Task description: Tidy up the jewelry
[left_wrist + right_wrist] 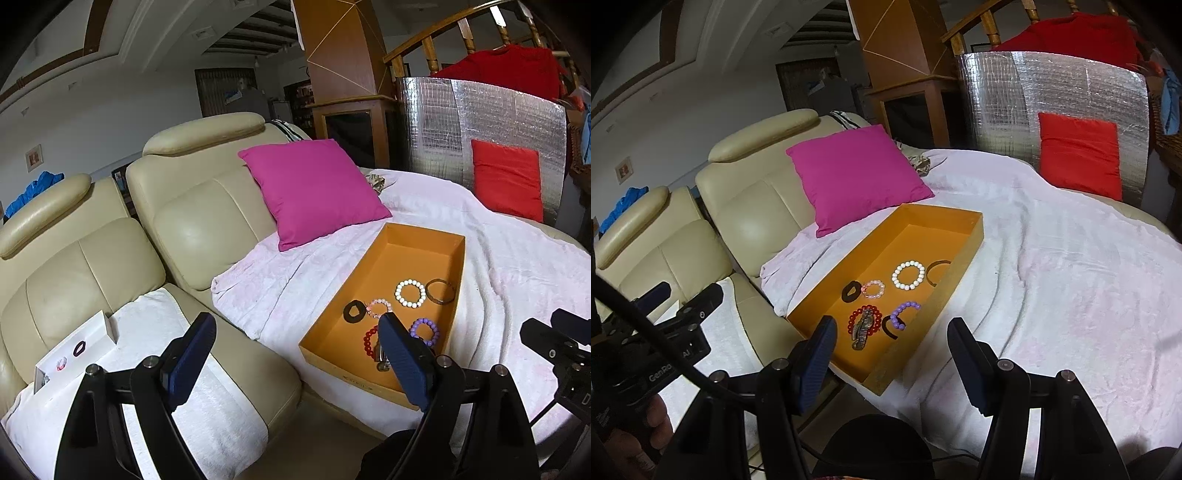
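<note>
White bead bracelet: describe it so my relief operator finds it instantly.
Find the orange tray on the pale blanket. The white bead bracelet lies in its middle, beside a brown bangle. It is the only white ring, with larger beads than the pink one.

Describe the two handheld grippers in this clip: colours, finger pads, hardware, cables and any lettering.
Both the left gripper and the right gripper have black angular frames with round silver pivot pins. Their fingers carry dark blue ribbed rectangular pads. In the right wrist view, the left unit's black body bears white lettering reading "GenRo" and "AI", partly hidden, with a black cable curving across it. No sleeves are visible.
</note>
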### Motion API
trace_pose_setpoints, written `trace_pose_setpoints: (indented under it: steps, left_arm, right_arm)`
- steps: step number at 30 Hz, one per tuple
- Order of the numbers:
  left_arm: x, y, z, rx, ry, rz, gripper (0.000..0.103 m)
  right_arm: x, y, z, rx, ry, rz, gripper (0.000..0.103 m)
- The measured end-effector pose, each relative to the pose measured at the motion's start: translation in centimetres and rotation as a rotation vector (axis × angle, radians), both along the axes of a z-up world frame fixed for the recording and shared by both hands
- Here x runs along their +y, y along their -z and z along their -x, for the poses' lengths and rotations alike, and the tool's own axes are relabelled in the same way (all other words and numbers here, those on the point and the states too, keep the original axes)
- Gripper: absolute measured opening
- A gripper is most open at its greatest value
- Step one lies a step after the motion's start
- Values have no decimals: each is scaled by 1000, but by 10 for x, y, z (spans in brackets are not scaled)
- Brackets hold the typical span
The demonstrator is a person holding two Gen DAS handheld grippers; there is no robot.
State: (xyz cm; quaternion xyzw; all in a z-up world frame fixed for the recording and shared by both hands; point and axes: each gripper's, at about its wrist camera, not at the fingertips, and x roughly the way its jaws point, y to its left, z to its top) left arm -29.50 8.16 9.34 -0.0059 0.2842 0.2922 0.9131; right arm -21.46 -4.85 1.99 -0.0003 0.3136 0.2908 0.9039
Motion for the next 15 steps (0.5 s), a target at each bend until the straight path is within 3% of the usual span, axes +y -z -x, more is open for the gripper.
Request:
trace_pose_setpoints:
  steps: [15]
  left_arm:
    - [5, 1, -2, 9, 0, -8, 90]
  right_arm:
    - [8, 0, -3, 1, -7, -6, 66]
